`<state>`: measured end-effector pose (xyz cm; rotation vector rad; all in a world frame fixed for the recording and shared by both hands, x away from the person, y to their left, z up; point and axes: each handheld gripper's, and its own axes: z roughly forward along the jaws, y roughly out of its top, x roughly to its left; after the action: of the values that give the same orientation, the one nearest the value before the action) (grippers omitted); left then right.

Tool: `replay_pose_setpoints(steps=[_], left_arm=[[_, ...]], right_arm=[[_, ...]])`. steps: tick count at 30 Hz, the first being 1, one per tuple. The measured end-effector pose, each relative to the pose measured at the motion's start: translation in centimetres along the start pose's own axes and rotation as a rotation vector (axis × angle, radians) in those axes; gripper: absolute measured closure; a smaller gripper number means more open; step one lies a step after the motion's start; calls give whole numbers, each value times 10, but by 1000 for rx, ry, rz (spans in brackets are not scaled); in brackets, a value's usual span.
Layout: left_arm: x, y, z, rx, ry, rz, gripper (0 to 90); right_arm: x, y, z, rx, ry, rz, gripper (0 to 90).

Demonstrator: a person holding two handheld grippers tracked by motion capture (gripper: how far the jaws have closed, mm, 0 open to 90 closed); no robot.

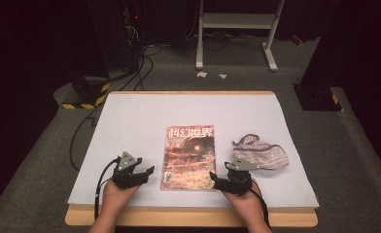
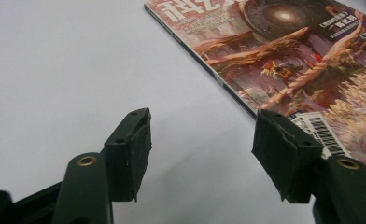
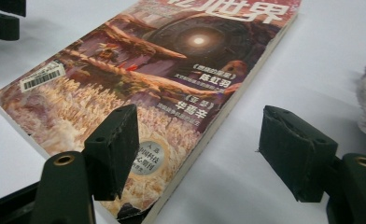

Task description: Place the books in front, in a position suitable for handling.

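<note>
While both hands rest at the lower edge of the high view, the left gripper sits in the lower left of centre with its jaws apart and nothing between them, its tips aimed toward the right of the frame. In the left gripper view its two black pads stand well apart over bare white surface, and the right-hand pad lies just beside the lower corner of the magazine, near the white barcode label; whether that pad touches the cover cannot be told. The right gripper sits lower right of centre in the high view, its jaws likewise spread and gripping nothing, close to the lower right corner of the magazine. In the right gripper view its left pad hangs in front of the cover near the bottom corner, while the other pad stands out past the magazine's edge over the white surface, so the spine edge runs between the two. The magazine lies flat and closed, cover up, in the middle of the white table top, between the two grippers and slightly above them in the frame. A crumpled striped cloth lies to the right of the magazine, apart from it, just above the right gripper. A cable trails from the left gripper toward the bottom edge. Beyond the table, at the top of the frame, a white metal stand rests on grey carpet.
</note>
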<state>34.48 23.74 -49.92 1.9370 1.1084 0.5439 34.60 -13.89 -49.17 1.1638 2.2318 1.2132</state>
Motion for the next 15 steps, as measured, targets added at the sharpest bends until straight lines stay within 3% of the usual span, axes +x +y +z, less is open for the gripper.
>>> replay_pose_setpoints(steps=[4, 10, 15], left_arm=[[3, -1, -2, 0, 0, -7, 344], [6, -1, -1, -2, -11, -14, 301], [5, 0, 0, -4, -21, -6, 279]], right_arm=[[0, 4, 4, 27, 14, -22, 267], [-4, 19, 7, 50, -7, -17, 277], [-7, 20, 7, 15, -38, -20, 264]])
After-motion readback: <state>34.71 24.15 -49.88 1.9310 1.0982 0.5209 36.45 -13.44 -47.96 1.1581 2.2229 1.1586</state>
